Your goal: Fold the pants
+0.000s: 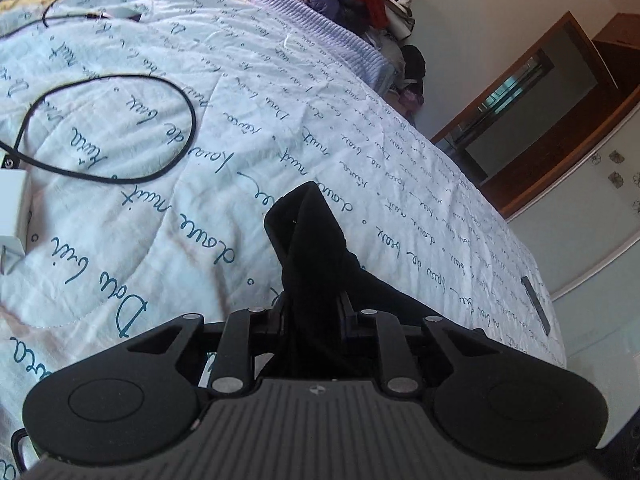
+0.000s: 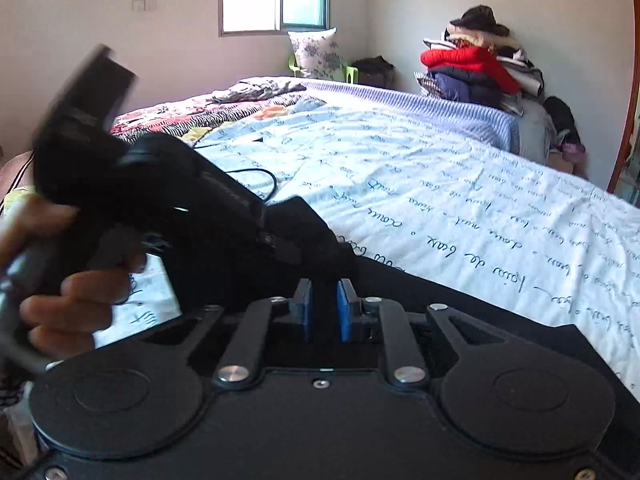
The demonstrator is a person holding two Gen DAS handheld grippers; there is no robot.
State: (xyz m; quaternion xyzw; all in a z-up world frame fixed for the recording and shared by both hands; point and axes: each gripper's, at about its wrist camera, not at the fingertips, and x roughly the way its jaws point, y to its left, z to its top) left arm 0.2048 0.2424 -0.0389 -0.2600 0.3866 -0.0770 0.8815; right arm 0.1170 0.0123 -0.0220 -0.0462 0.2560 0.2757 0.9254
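The left gripper (image 1: 310, 300) has its jaws drawn close on a bunched fold of the black pants (image 1: 306, 224). The cloth stands up in a twisted wad between the fingers and rises above them, clear of the quilt (image 1: 260, 128).

The right gripper (image 2: 323, 308) is likewise nearly closed; its blue pads (image 2: 343, 312) press on a thin layer of the same black pants (image 2: 420, 300), which spread away to the right over the near edge of the bed. In the right wrist view the other gripper appears at upper left, blurred, with a hand (image 2: 60, 300) curled round its handle. The two grippers sit close together, both gripping the garment at the near side of the bed.

The pants lie at the near edge of the bed, on the white quilt printed with blue script. Beyond them the quilt is largely bare toward the far side. A black cable (image 1: 120, 128) loops on the quilt to the left, running to a white box (image 1: 12, 208) at the frame edge. A flat dark object (image 1: 536, 304) lies near the right-hand corner of the bed; what it is cannot be made out. The far edge is bordered by a ribbed blue blanket (image 2: 420, 104). Past it, a pile of clothes (image 2: 480, 68) is stacked against the wall.
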